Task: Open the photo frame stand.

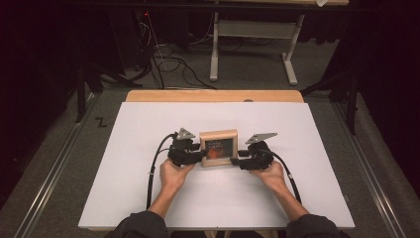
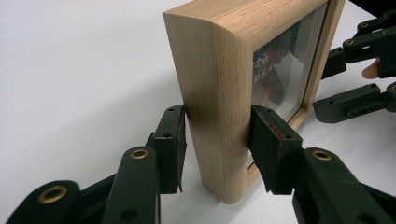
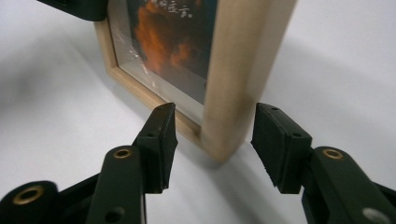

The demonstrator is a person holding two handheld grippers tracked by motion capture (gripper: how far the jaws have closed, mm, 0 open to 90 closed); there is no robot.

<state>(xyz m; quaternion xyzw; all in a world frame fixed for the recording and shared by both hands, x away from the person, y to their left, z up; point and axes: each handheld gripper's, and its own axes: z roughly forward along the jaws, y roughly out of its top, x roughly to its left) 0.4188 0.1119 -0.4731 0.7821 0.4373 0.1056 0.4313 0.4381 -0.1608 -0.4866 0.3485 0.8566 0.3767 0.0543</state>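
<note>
Left gripper view: left gripper [image 2: 215, 135] pinches the wooden picture frame's [image 2: 219, 93] edge, pads touching. Right gripper [image 3: 212, 140] straddles the opposite edge, jaws partly apart, gaps both sides. Risk: one-sided clamp, so lifting could twist or tip the upright frame onto the white table [image 1: 138, 148].

white table [image 1: 148, 188] open around upright frame [image 1: 218, 135]

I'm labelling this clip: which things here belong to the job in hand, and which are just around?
In the job:
- wooden picture frame, standing upright
- left gripper, fingers pressed on the frame's edge
- right gripper, fingers either side of the other edge, gaps showing

Just around:
- white table
- floor cables
- stand legs
</note>
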